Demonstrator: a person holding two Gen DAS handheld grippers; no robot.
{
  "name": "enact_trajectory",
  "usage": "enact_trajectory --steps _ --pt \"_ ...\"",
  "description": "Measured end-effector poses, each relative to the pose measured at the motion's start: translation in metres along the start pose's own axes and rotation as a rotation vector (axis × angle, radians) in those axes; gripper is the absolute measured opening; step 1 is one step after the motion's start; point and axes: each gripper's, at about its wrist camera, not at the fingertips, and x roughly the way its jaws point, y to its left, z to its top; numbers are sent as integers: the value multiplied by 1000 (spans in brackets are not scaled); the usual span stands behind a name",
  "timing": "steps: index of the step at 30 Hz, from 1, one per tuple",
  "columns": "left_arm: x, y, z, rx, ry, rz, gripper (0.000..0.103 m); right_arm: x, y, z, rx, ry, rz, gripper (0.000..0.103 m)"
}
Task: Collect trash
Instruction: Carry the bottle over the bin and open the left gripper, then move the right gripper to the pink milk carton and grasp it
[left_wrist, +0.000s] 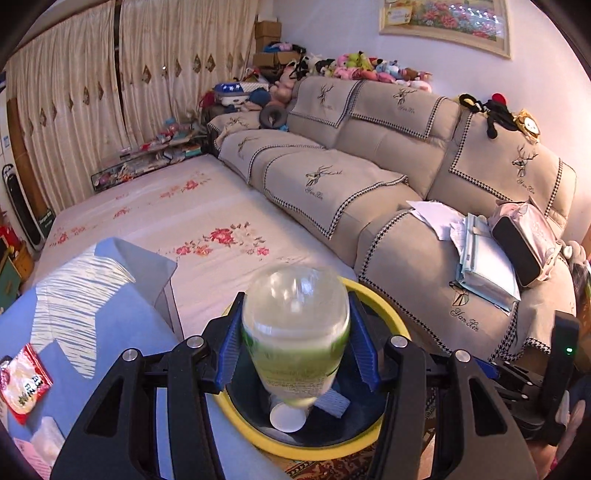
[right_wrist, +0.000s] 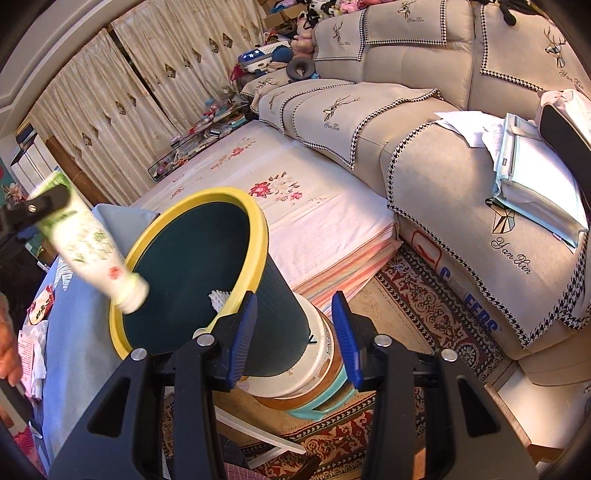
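1. bottle (left_wrist: 295, 332), clear plastic with a green label, is clenched between the blue fingers (left_wrist: 229, 347) of the left gripper (left_wrist: 297, 345), cap end pointing down over the open mouth of the bin (left_wrist: 380, 310).
2. seen from the right wrist, the same bottle (right_wrist: 92, 243) tilts with its white cap just above the bin's (right_wrist: 255, 218) yellow rim on the near-left side.
3. bin is dark with a yellow rim; inside it lie a white round lid (left_wrist: 288, 417) and a pale ribbed scrap (left_wrist: 334, 404).
4. bin stands on a stack of tubs (right_wrist: 314, 362), white over brown over teal, on the patterned rug (right_wrist: 436, 314).
5. right gripper (right_wrist: 297, 339) is released, nothing between its fingers (right_wrist: 345, 339); they straddle the bin's outer wall and the tubs without touching.
6. blue tabletop (left_wrist: 110, 321) lies just beside the bin on the left; near its left edge sit a red snack wrapper (left_wrist: 24, 384) and crumpled tissue (left_wrist: 46, 441).
7. behind the bin is a floral-sheeted mattress (left_wrist: 192, 218), then a beige sofa (left_wrist: 369, 177) carrying papers (left_wrist: 484, 258) and a pink pouch (left_wrist: 524, 240).
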Motion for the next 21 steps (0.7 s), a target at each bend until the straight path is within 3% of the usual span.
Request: enact_trajectory --steps 4,8,13,21 --pt "0 2 -7 2 -17 30 63 -1 -3 1 3 -1 1 44" --pt "-27 6 -12 11 -67 59 68 -2 2 0 -4 1 5 44" --pt "-85 31 -25 -25 -121 72 74 -3 17 -4 -33 5 14 44" --pt "-180 98 -68 -108 -184 186 83 -7 53 -10 -102 11 18 44"
